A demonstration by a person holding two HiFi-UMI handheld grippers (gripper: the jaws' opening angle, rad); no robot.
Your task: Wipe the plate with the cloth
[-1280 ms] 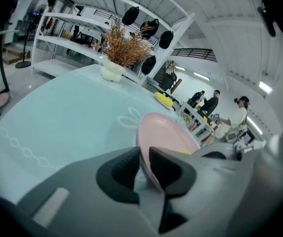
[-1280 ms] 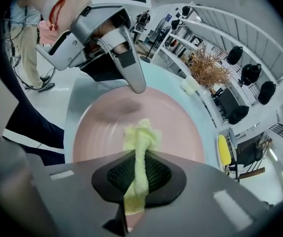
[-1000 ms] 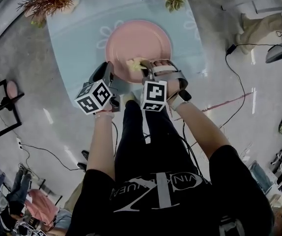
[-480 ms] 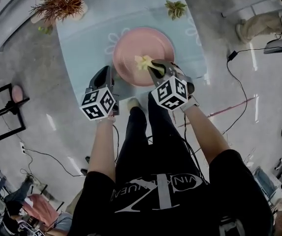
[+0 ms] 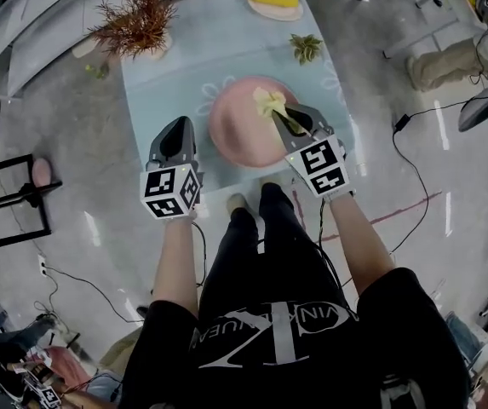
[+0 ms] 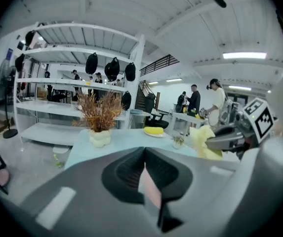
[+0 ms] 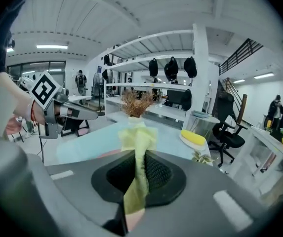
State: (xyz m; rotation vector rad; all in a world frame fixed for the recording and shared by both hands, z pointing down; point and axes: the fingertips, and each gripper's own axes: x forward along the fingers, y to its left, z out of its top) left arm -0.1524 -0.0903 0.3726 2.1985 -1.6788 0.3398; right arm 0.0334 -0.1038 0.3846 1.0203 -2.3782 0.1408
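Observation:
A round pink plate [image 5: 242,135] lies on the light blue table [image 5: 167,83]. My right gripper [image 5: 288,118] hovers over the plate's right side, shut on a pale yellow cloth [image 5: 269,102] that bunches out past its tips. In the right gripper view the cloth [image 7: 137,137] runs up between the jaws of the right gripper [image 7: 139,157]. My left gripper [image 5: 177,135] is left of the plate, apart from its rim, jaws together and empty. The left gripper view shows the left gripper [image 6: 144,154] shut, with the cloth [image 6: 203,141] and the right gripper [image 6: 225,141] off to the right.
A dried plant in a white vase [image 5: 141,20] stands at the table's far left. A small green plant [image 5: 306,48] and a yellow object on a dish [image 5: 273,2] sit at the far right. Cables [image 5: 414,135] cross the floor on the right. The person's legs stand at the near table edge.
The right gripper has carried the cloth from the plate's near middle to its far right. The left gripper has drawn away from the plate's rim to the left.

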